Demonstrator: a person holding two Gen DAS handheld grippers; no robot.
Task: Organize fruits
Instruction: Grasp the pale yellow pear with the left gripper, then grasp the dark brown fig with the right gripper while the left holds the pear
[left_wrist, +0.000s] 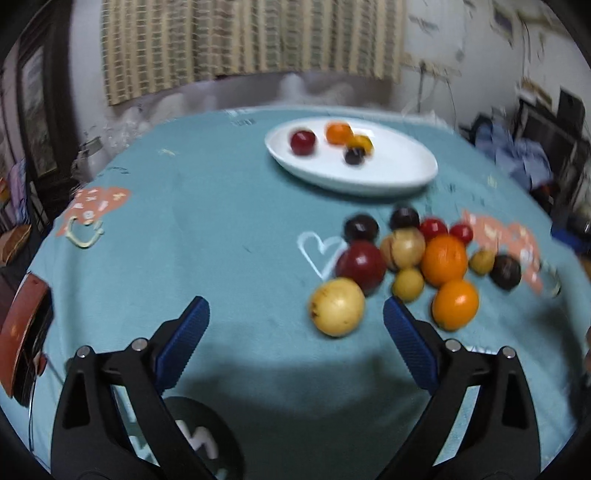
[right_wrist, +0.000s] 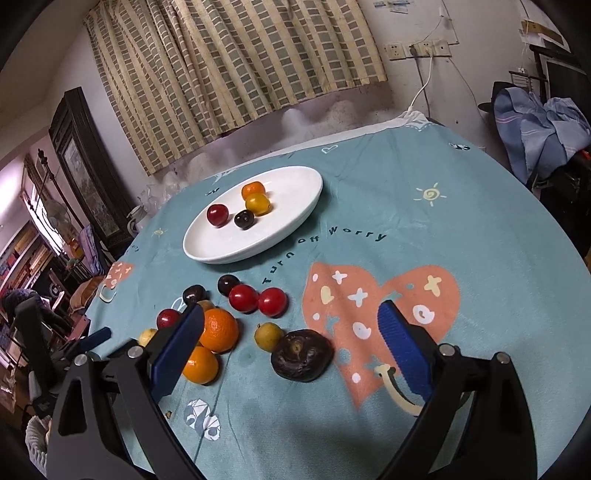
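The left gripper (left_wrist: 295, 314) is hanging low over the teal cloth-covered table (left_wrist: 184, 240), tipped down and pointing forward. Its two blue fingers (left_wrist: 183, 341) are spread wide apart and holding nothing. A round pale yellow fruit (left_wrist: 337, 307) is lying on the cloth just ahead, nearer the right finger. Behind it a pile of red, orange and dark round fruits (left_wrist: 424, 251) is sitting close together. Far ahead, the white oval plate (left_wrist: 399, 173) is holding four small fruits.

The right gripper (right_wrist: 291, 317) is also pointing forward and down, fingers wide apart and empty. A dark brown wrinkled fruit (right_wrist: 302, 355) is lying between its fingers, touching neither. A big round orange (right_wrist: 219, 329) is peeking out beside the left finger. The same white oval plate (right_wrist: 295, 229) is sitting farther ahead, a bit to the left.
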